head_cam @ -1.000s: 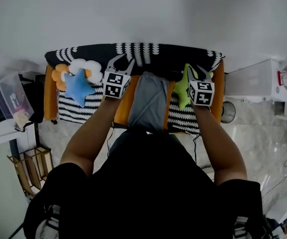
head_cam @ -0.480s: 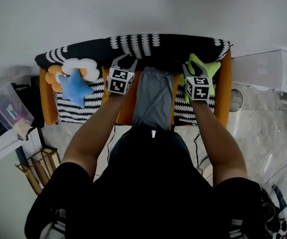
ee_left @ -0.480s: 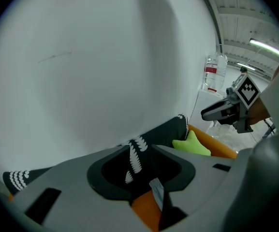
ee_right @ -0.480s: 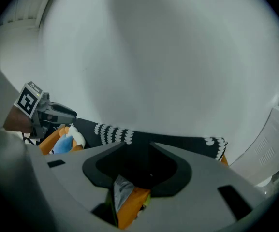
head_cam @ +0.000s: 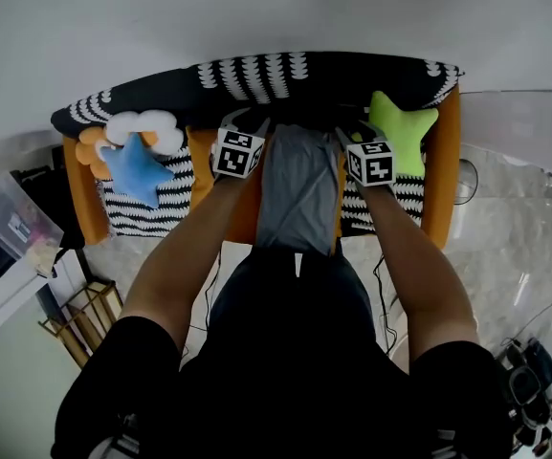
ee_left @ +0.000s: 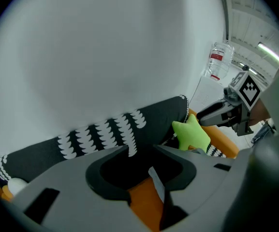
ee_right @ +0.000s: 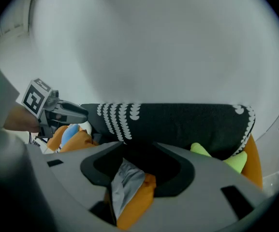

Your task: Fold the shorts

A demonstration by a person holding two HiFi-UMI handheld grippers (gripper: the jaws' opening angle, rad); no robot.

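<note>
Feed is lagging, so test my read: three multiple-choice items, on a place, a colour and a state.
1. Where on the sofa do the shorts lie? A left end; B middle; C right end.
2. What colour is the star cushion by the right gripper? A green; B red; C blue.
3. How do the jaws of the left gripper and the right one stand? A shut on the shorts; B shut, empty; C apart.
Key: B, orange seat shows either side of them; A, it is lime green; C, both pairs gape, having just been opening, with the shorts' edge between them, unpinched.
</note>
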